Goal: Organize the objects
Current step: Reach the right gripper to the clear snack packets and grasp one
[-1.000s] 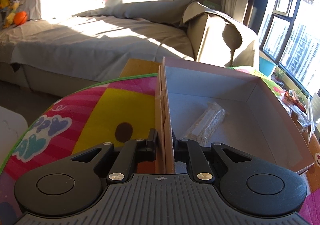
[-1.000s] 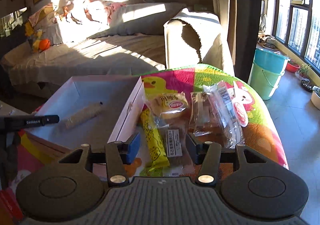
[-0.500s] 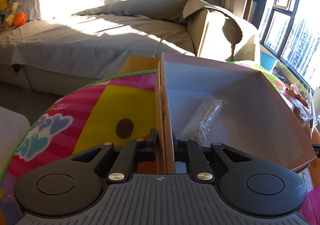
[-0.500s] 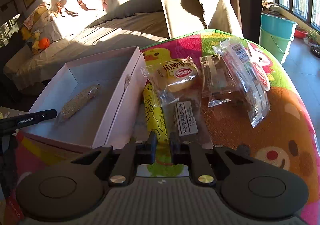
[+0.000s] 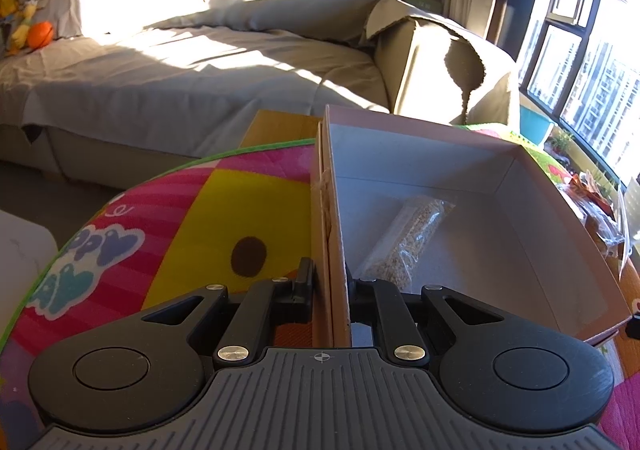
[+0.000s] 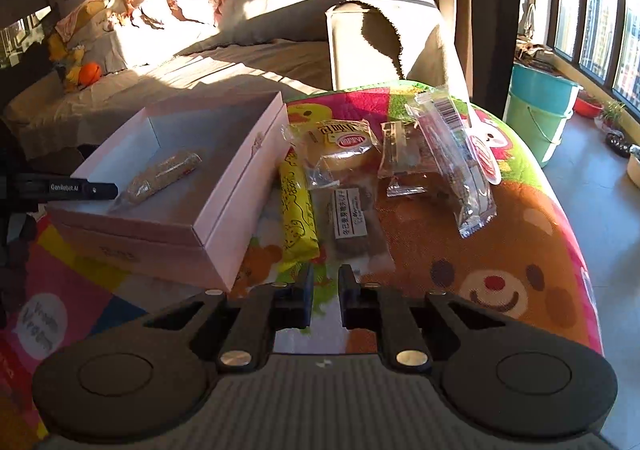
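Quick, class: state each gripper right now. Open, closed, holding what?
Left gripper: closed on the box wall.
Right gripper: closed, holding nothing.

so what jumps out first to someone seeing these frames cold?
The open pink box on the bright cartoon play mat, with a single clear packet of grain bar lying inside. Right beside the box, a loose cluster of snack packets including a yellow wrapped bar sits on the mat. The left gripper is clamped on the box's near wall, while the right gripper is shut, holding nothing, just short of the yellow bar.
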A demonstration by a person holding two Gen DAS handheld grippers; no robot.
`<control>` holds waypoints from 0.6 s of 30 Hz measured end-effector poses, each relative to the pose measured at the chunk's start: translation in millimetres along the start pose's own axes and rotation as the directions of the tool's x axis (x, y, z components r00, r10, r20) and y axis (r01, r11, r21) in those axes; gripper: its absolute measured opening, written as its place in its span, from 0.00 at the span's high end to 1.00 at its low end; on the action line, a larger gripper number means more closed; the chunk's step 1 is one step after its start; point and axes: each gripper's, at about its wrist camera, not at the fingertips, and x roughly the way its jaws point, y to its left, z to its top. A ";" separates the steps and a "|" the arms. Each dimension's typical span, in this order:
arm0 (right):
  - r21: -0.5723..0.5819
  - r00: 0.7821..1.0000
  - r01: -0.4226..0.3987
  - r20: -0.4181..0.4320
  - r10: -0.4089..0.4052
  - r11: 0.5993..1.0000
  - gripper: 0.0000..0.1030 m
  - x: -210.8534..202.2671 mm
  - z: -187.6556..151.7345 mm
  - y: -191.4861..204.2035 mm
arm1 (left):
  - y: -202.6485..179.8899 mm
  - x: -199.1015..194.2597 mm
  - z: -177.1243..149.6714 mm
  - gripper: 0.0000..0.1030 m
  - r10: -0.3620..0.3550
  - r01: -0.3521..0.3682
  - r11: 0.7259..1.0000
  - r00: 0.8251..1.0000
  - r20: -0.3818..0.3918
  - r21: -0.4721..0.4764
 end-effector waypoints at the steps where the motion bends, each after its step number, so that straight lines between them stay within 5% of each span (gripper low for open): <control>1: 0.032 1.000 -0.023 0.001 0.023 0.999 0.88 7.3 6.6 -2.2 | -0.2 -0.1 0.0 0.88 0.002 -0.002 1.000 1.000 -0.002 0.001; 6: 0.205 0.993 -0.111 -0.010 0.116 0.972 0.74 50.1 32.3 -17.7 | -0.4 0.9 -1.7 0.88 0.006 -0.006 1.000 1.000 -0.017 0.001; 10: 0.238 0.991 -0.116 -0.032 0.128 0.964 0.74 61.8 33.4 -18.4 | 1.1 -0.2 -2.1 0.88 0.001 -0.001 1.000 1.000 -0.023 0.004; 12: 0.207 0.992 -0.127 0.031 0.123 0.970 0.74 45.3 34.2 -19.4 | 1.6 -0.4 -2.1 0.88 -0.002 0.002 1.000 1.000 -0.024 0.004; 14: 0.138 0.992 -0.061 0.117 0.045 0.989 0.64 24.0 39.0 -19.5 | 0.9 -0.3 -2.0 0.88 0.001 -0.001 1.000 1.000 -0.023 -0.001; 16: 0.033 0.973 0.089 0.213 -0.094 0.995 0.47 5.7 44.2 -18.1 | 0.1 0.6 -1.4 0.88 0.007 -0.007 1.000 1.000 -0.025 -0.009; 18: -0.029 0.946 0.192 0.272 -0.177 0.981 0.45 2.3 49.5 -22.0 | 0.2 1.7 -1.6 0.88 0.009 -0.009 1.000 1.000 -0.025 -0.017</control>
